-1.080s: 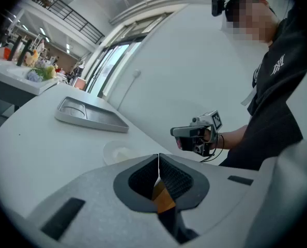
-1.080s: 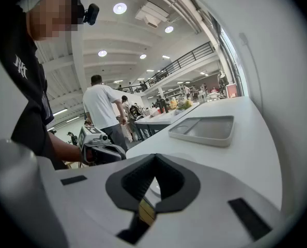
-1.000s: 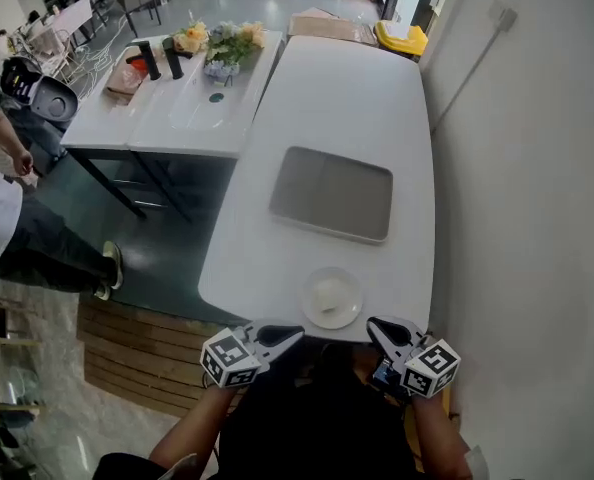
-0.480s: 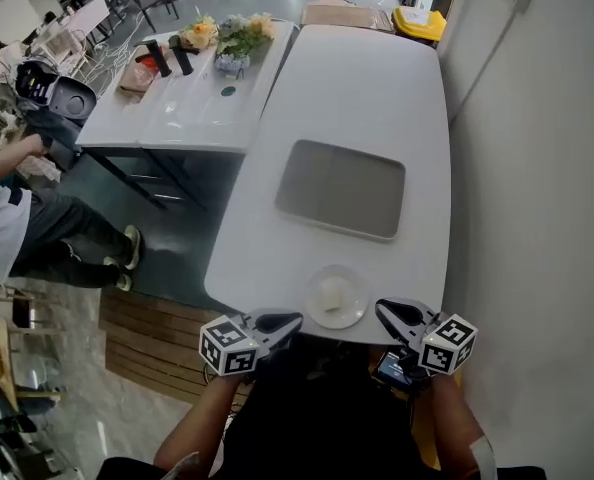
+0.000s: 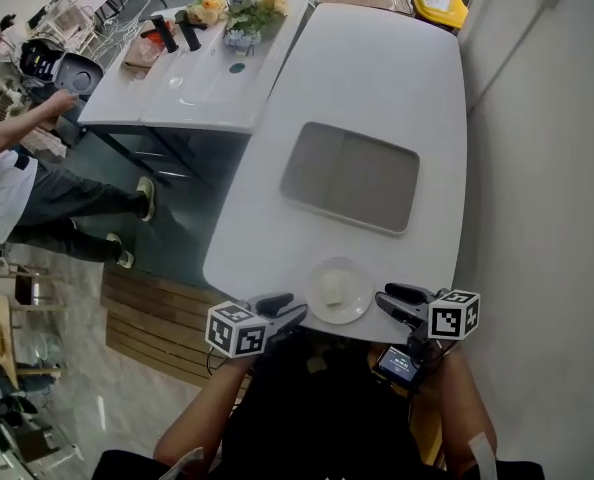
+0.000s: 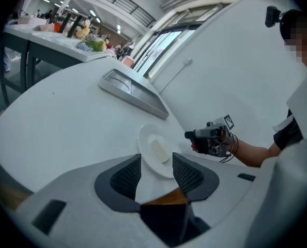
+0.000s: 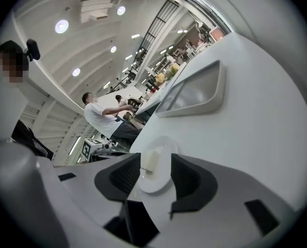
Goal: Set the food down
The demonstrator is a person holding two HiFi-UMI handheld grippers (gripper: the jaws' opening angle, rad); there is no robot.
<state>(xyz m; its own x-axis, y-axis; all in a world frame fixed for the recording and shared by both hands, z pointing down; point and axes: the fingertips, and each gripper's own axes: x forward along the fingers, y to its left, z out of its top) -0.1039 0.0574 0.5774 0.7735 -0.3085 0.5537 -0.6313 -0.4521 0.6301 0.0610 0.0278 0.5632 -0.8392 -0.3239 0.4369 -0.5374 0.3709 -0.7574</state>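
"Left gripper view first: how is the left hand-held gripper (image 6: 156, 160) standing?"

"Released. Its jaws are standing wide apart, having just been opening. The near rim of the white plate (image 5: 358, 306) is showing between them, but the pads are not pressing on it."

"And the right hand-held gripper (image 7: 155, 159)?"

"Likewise released, its jaws having just been opening and now gaping. The same plate is showing in the gap from the other side, and the pads are gripping nothing."

"Where is the food (image 5: 332, 288) lying?"

"It is sitting as a pale block near the middle of the plate, and the plate is resting flat at the near edge of the white bench (image 5: 377, 88). In the head view the two hand-held grippers are flanking it, each tip just beside the rim, the left one at the plate's left and the right one at its right. Whether either tip is touching the rim I cannot tell."

"Anything further out?"

"A grey tray (image 5: 350, 176) is lying beyond the plate on the same bench, well apart from it. A second bench (image 5: 197, 88) is standing off to the left, carrying flowers (image 5: 242, 8), and a person in a white top (image 5: 2, 193) is standing beside it."
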